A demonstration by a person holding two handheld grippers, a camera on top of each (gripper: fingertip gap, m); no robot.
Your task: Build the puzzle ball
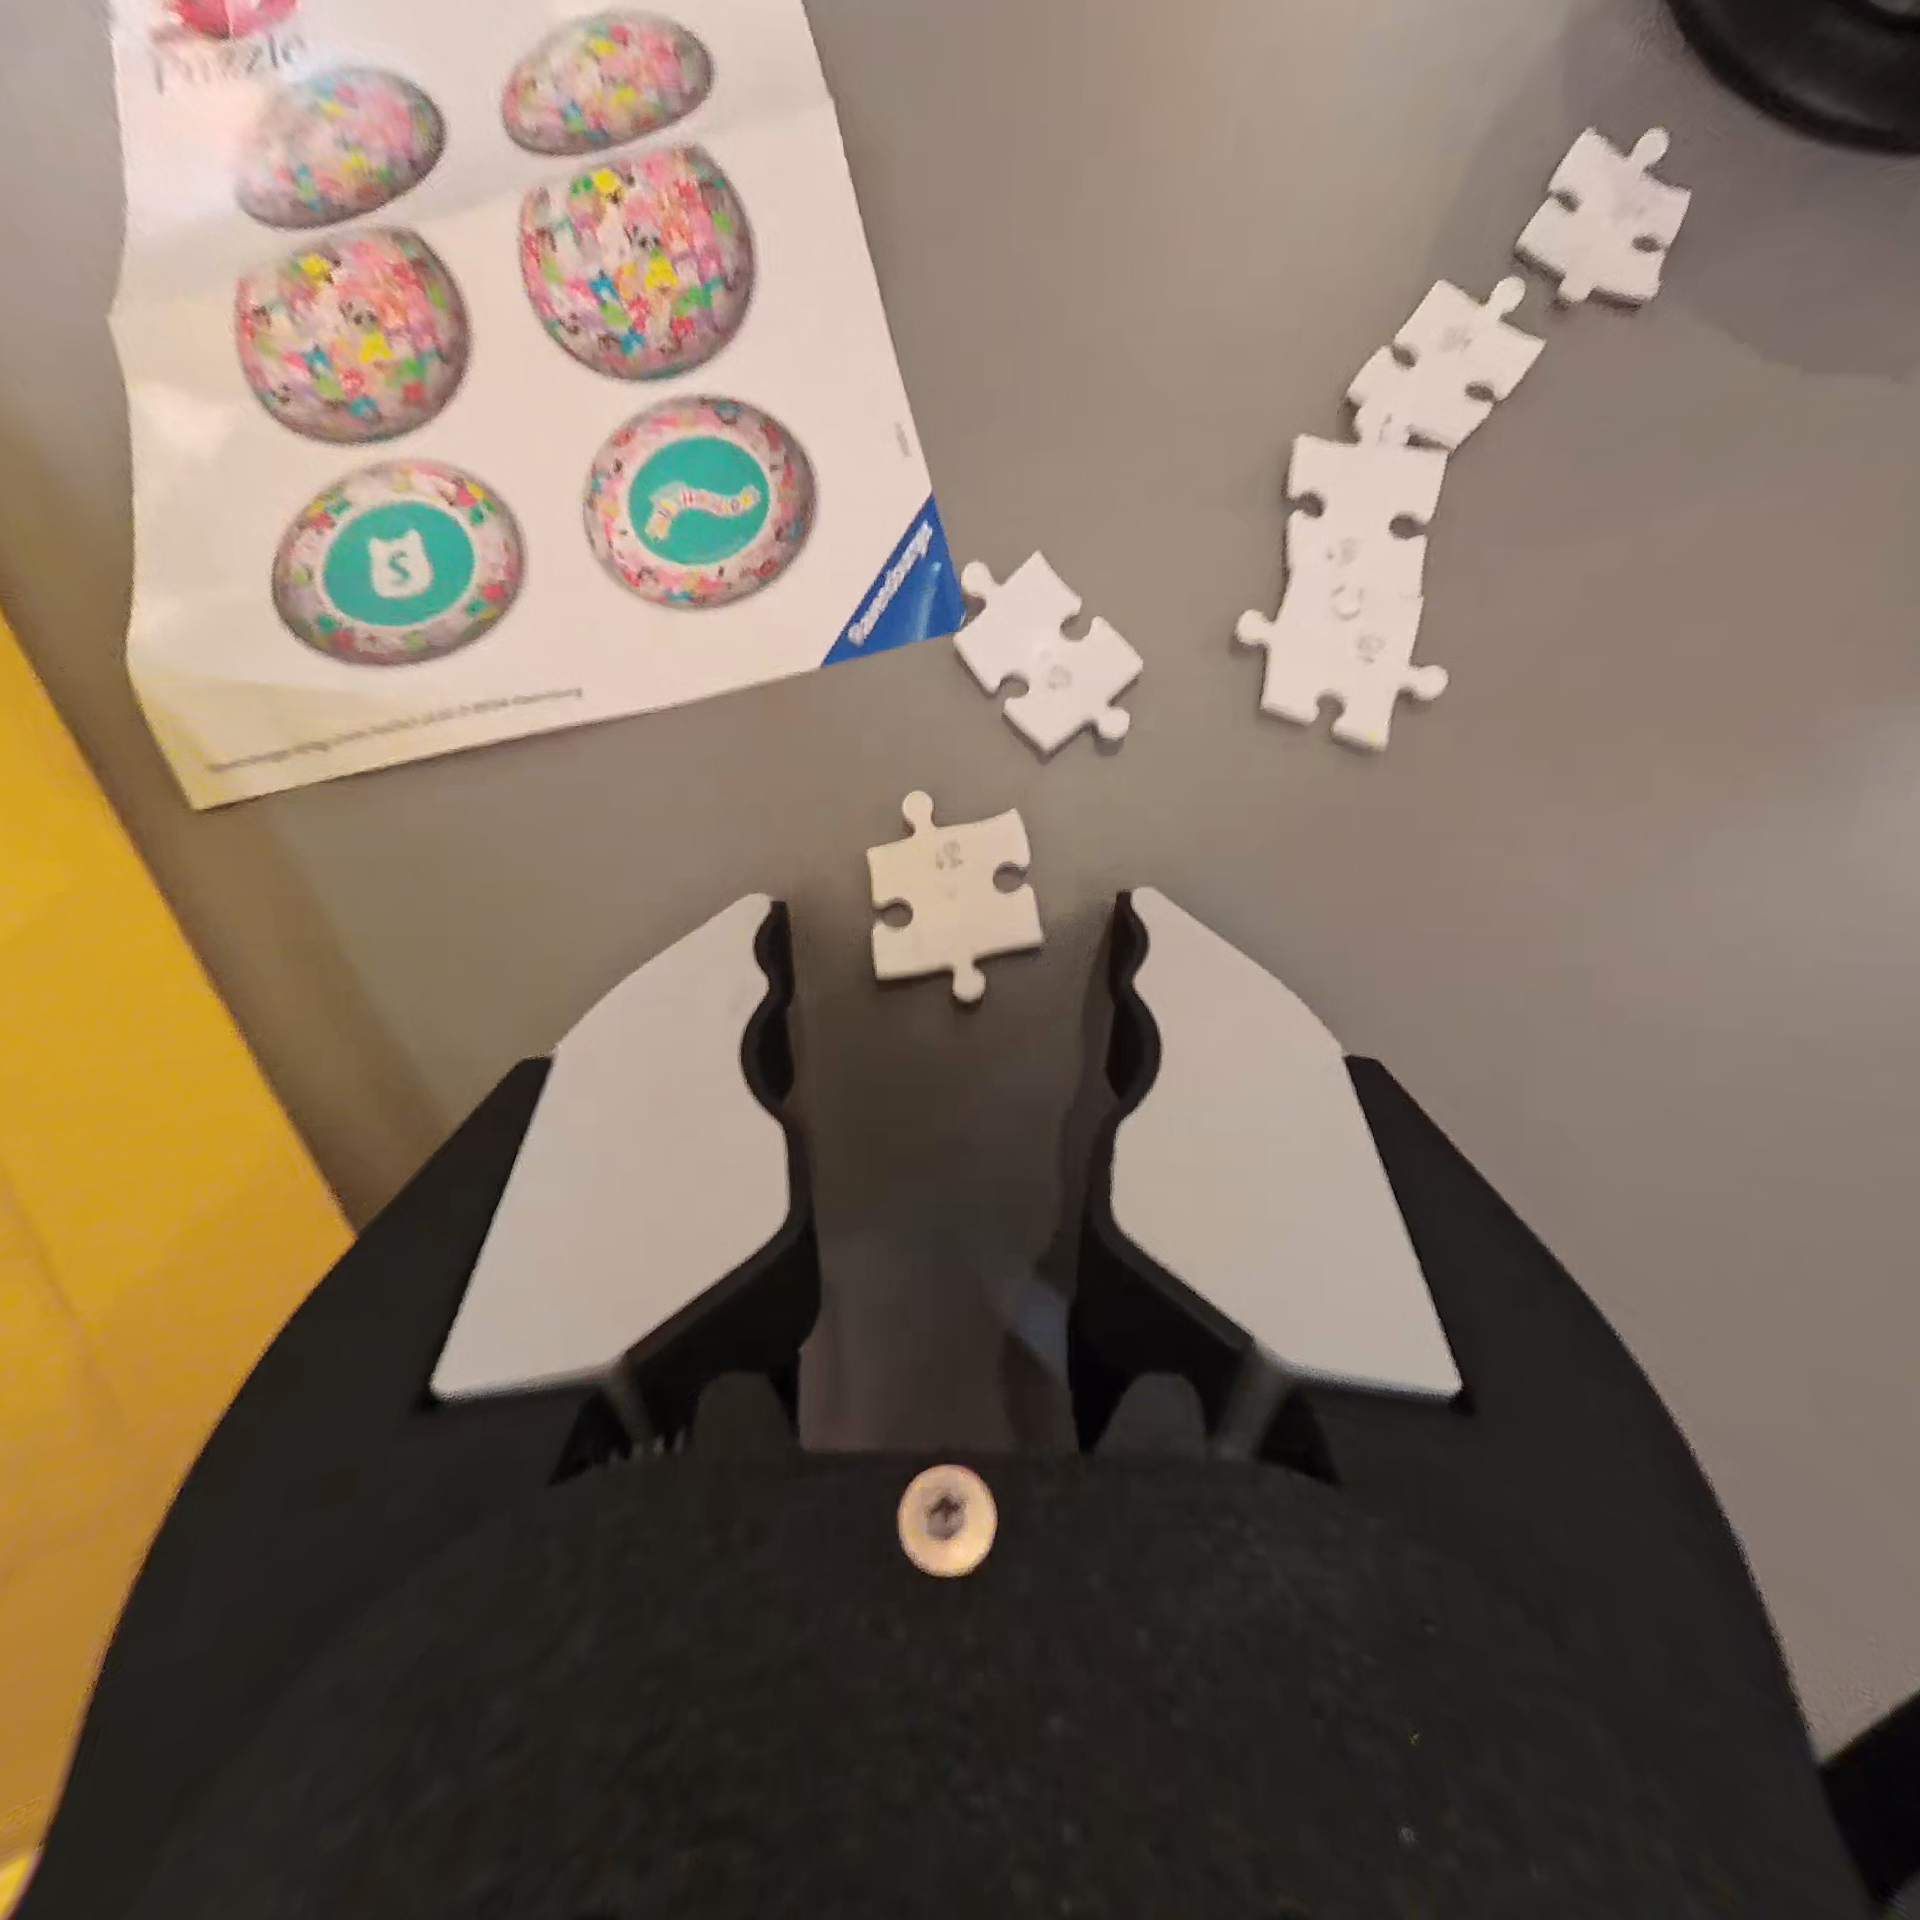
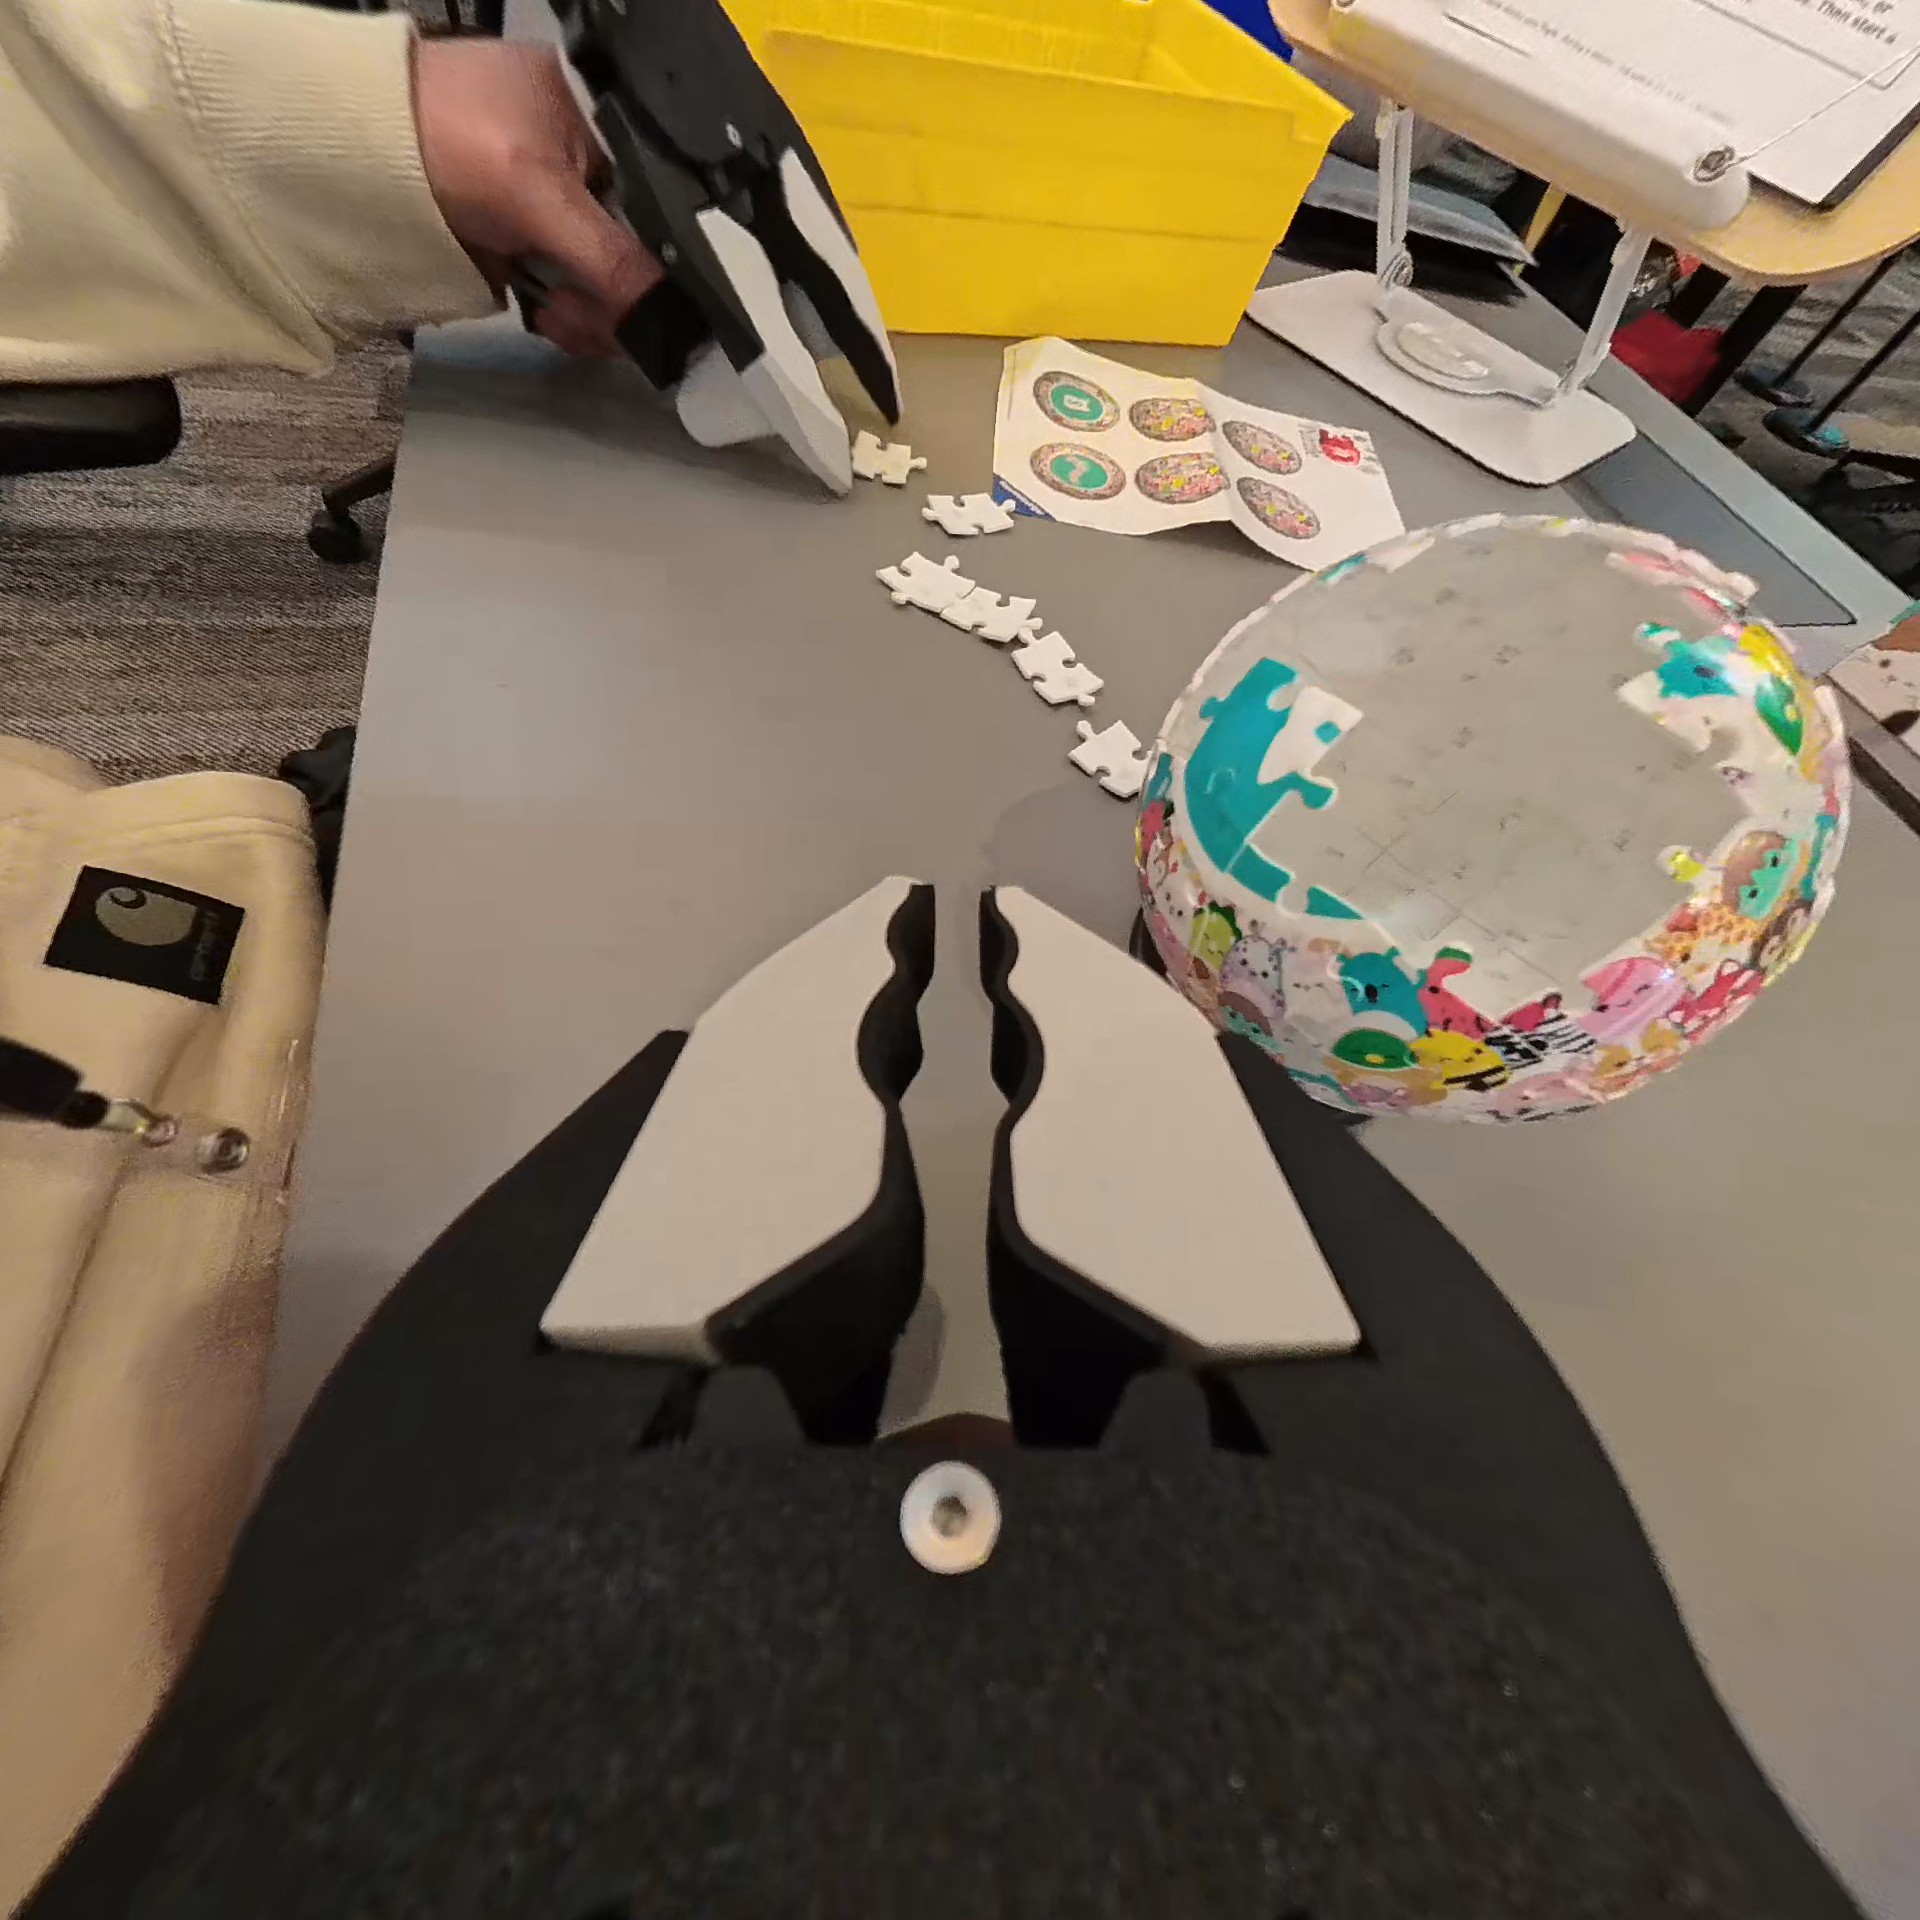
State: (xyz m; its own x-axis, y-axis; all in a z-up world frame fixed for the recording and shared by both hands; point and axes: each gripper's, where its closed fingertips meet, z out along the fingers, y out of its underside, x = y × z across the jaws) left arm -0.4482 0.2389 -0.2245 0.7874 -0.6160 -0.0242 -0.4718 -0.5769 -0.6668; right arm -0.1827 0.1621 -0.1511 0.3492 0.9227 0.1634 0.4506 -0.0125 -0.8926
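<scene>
One loose puzzle piece [image 1: 951, 899] lies flat on the surface just ahead of my wide-open, empty left gripper [image 1: 948, 914]; my right gripper [image 2: 956, 896], nearly closed and empty, waits beside the puzzle ball [image 2: 1486, 831].

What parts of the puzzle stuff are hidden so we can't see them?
- Loose puzzle pieces: both views show only white backs, so their pictures are hidden.
- Puzzle ball: right wrist view shows one side; the far side and underside are hidden by the ball itself.
- Instruction sheet: left wrist view cuts off its top, and blur smears it.
- Yellow bin: its floor is hidden behind its front wall.
</scene>
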